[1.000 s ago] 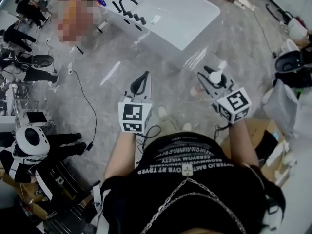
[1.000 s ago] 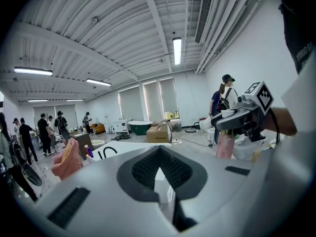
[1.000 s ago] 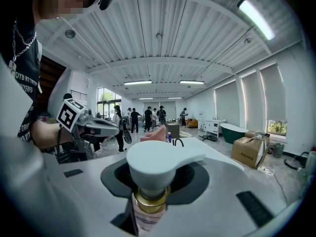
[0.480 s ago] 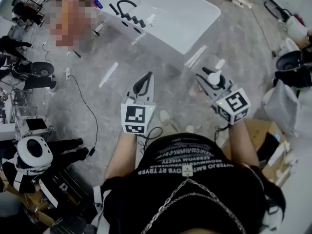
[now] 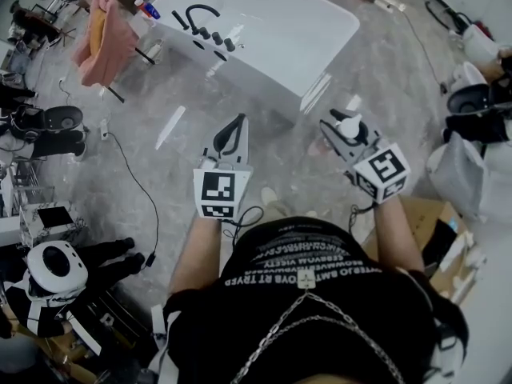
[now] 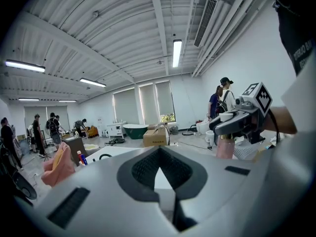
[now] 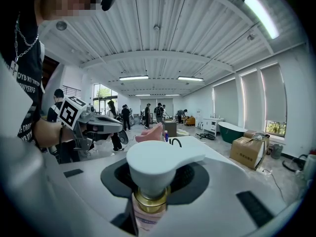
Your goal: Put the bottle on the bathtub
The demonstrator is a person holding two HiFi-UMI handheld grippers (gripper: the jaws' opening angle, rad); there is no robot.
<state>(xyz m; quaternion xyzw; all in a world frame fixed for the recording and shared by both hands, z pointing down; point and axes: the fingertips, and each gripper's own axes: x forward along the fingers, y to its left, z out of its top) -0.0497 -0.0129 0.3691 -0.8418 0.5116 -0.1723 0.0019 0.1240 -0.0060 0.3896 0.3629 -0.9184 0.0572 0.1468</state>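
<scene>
A pink pump bottle [image 5: 350, 124] with a white pump head and gold collar [image 7: 150, 197] is clamped in my right gripper [image 5: 342, 131], which is shut on its neck. In the left gripper view the same bottle [image 6: 225, 145] hangs below the right gripper. The white bathtub [image 5: 276, 22] with a black faucet [image 5: 198, 12] stands on the floor ahead of both grippers, some way beyond their tips. My left gripper [image 5: 237, 128] is at the bottle's left, with its jaws shut and nothing between them; its tips [image 6: 158, 153] point toward the tub [image 6: 116, 152].
A pink towel [image 5: 102, 27] hangs on a rack at the tub's left end, with small bottles [image 5: 145, 8] beside it. A black cable [image 5: 142, 170] runs across the grey floor. Cardboard boxes [image 5: 438, 214] and a white bag [image 5: 458, 174] lie at the right. People stand in the background.
The bathtub has shifted slightly lower and nearer in the head view. Both grippers keep the same pose, and the bottle stays in the right one.
</scene>
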